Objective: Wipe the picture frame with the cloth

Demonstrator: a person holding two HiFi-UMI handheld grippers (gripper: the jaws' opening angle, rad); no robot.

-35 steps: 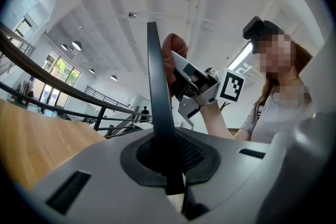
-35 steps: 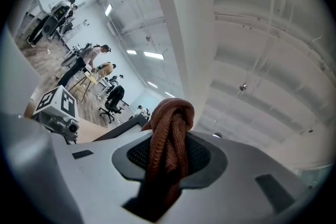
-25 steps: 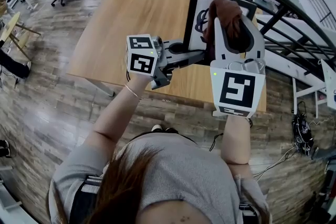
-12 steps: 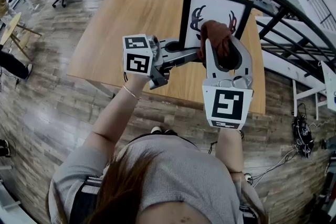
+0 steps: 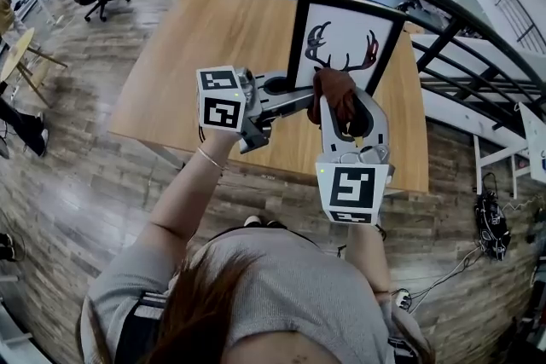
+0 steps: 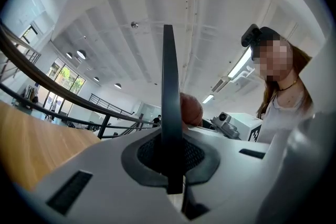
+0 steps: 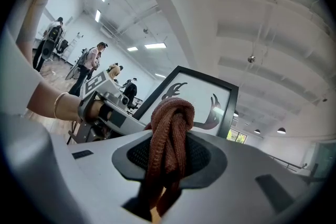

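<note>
**Frame held tight, cloth at its bottom edge**

The picture frame (image 5: 345,34) stands upright at the far side of the wooden table (image 5: 213,38). It has a black rim and a white picture with dark antlers on it. Its bottom edge is hidden behind the two grippers, so you cannot tell how it sits on the table.

The left gripper (image 5: 288,89) reaches in from the left, at the low left corner of the frame. In the left gripper view the frame (image 6: 169,92) shows edge-on, as a thin dark bar that goes straight up. The left gripper (image 6: 170,165) has its jaws pressed tight on that bar, so it is gripping the frame.

The right gripper (image 5: 343,111) is just to the right of the left one. Its jaws are squeezed on a brown cloth (image 5: 334,89). The cloth is bunched up into a fat lump that sticks out past the jaws. In the head view the lump sits in front of the low middle part of the frame, under the antlers. In the right gripper view the cloth (image 7: 168,128) stands up from the right gripper (image 7: 165,165), with the frame (image 7: 199,94) right behind it. You cannot tell if the cloth touches the picture.

A black railing (image 5: 444,4) curves round behind the table.
</note>
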